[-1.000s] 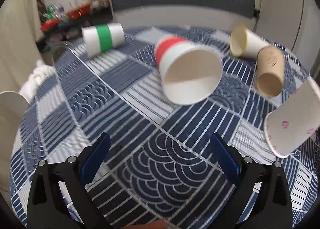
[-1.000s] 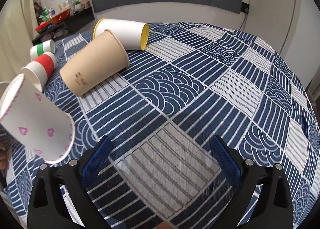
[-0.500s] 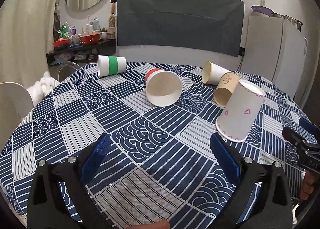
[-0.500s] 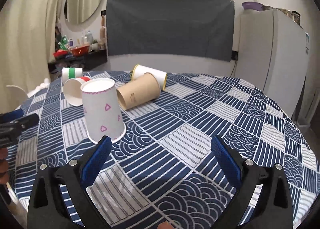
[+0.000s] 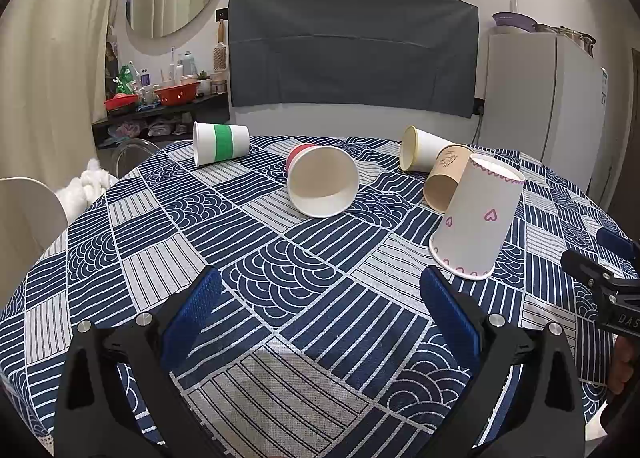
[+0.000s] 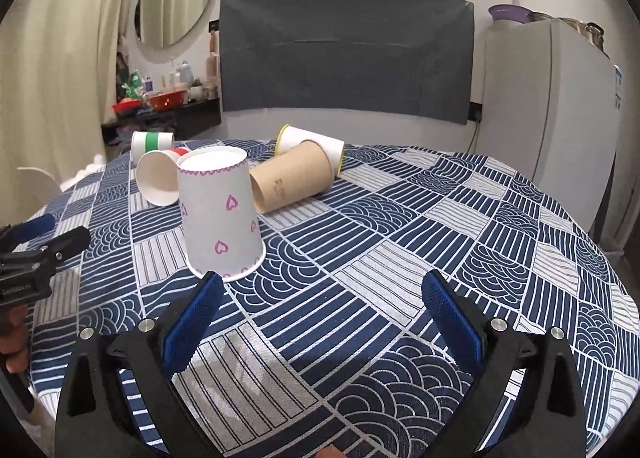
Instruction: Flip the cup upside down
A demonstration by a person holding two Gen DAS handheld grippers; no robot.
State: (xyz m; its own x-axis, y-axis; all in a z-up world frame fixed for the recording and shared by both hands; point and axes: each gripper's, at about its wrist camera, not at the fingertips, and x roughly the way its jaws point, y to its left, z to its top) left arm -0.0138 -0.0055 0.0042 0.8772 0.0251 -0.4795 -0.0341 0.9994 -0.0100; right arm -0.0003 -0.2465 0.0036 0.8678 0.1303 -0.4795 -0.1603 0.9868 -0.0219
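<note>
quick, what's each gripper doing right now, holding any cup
Left gripper: open, holding nothing.
Right gripper: open, holding nothing; the heart cup stands mouth-down on the table, free of its fingers.

In the right wrist view the heart cup (image 6: 219,218) hides part of the red cup (image 6: 160,176). At nine o'clock, the left gripper (image 6: 36,242) is cut off.
</note>
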